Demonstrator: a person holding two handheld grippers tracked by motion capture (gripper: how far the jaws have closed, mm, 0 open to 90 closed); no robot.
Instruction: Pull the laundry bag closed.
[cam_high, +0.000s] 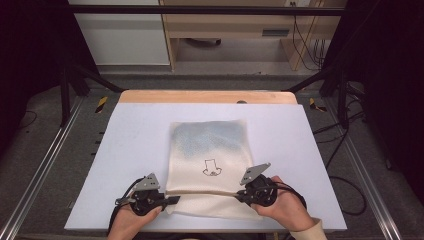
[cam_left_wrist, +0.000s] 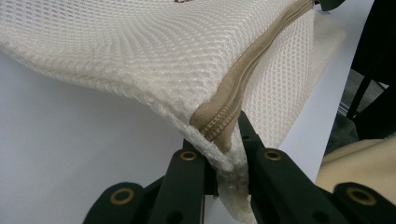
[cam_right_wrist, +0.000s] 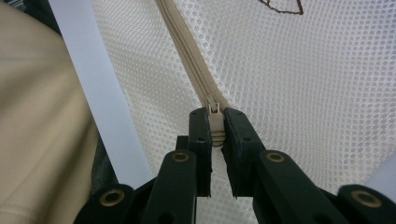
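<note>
Clamped tight in the left gripper (cam_left_wrist: 224, 154): the left end of a tan zipper (cam_left_wrist: 233, 102) and the corner of a cream mesh bag (cam_left_wrist: 140, 56), lifted slightly off the white table (cam_left_wrist: 70, 154). Pinched between the narrow jaws of the right gripper (cam_right_wrist: 215, 130): the zipper pull (cam_right_wrist: 215, 122), at the opposite end of the same zipper line. Seen from the high view, bag (cam_high: 210, 150) spread flat at mid-table, near edge stretched between the left gripper (cam_high: 172, 200) and the right gripper (cam_high: 239, 196). Small dark outline drawing (cam_high: 210, 167) on the mesh, just beyond the zipper.
</note>
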